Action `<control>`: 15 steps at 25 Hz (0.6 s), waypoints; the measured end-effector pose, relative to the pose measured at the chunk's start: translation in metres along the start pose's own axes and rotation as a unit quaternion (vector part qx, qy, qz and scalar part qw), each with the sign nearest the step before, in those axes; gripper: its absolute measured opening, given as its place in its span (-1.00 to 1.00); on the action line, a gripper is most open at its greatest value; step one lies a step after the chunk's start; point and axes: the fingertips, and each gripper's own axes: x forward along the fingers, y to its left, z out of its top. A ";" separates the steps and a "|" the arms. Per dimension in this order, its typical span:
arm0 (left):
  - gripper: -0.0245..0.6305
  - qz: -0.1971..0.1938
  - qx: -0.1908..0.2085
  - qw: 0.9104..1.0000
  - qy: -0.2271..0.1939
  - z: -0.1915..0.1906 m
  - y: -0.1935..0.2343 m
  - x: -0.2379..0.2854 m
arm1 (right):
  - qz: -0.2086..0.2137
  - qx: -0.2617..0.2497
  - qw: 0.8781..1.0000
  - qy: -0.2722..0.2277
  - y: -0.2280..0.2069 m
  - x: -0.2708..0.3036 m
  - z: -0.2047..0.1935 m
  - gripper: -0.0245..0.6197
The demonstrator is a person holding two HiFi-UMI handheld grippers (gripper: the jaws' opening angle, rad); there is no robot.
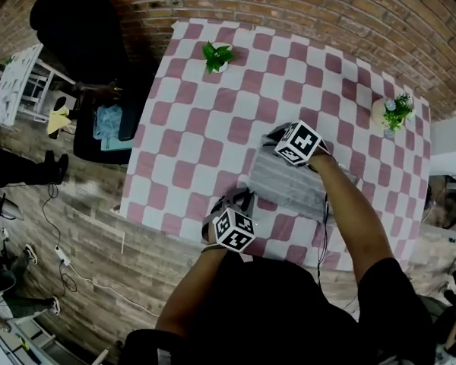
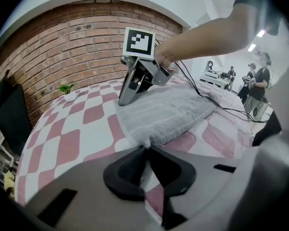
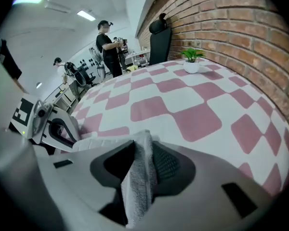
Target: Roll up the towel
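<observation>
A grey folded towel (image 1: 289,179) lies on the pink-and-white checked tablecloth (image 1: 213,120) near the table's front edge. In the left gripper view, my left gripper (image 2: 145,148) is shut on the towel's (image 2: 171,110) near corner, with the cloth pinched at the tips. My right gripper (image 3: 140,150) is shut on the towel's far edge (image 3: 143,172), a fold of cloth standing upright between its pads. In the head view the left gripper (image 1: 239,198) is at the towel's near left corner. The right gripper (image 1: 276,135) is at its far left corner.
Two small potted plants (image 1: 217,56) (image 1: 396,111) stand at the table's far side by the brick wall (image 1: 304,6). A black chair (image 1: 99,131) is left of the table. A black cable (image 2: 229,109) trails over the towel's right end. People stand in the background (image 3: 108,47).
</observation>
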 end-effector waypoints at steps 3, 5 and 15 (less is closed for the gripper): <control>-0.86 -0.017 0.007 1.000 -0.001 -0.002 0.001 0.000 | 0.019 0.037 0.999 -0.011 0.000 0.000 -0.001 -0.59; -0.87 -0.031 0.010 0.999 -0.002 -0.001 0.003 0.000 | 0.030 0.056 0.998 -0.014 -0.002 0.000 -0.002 -0.66; -0.89 -0.043 0.059 0.997 0.011 0.005 0.031 0.000 | 0.021 0.076 0.997 -0.024 -0.014 -0.009 0.003 -0.84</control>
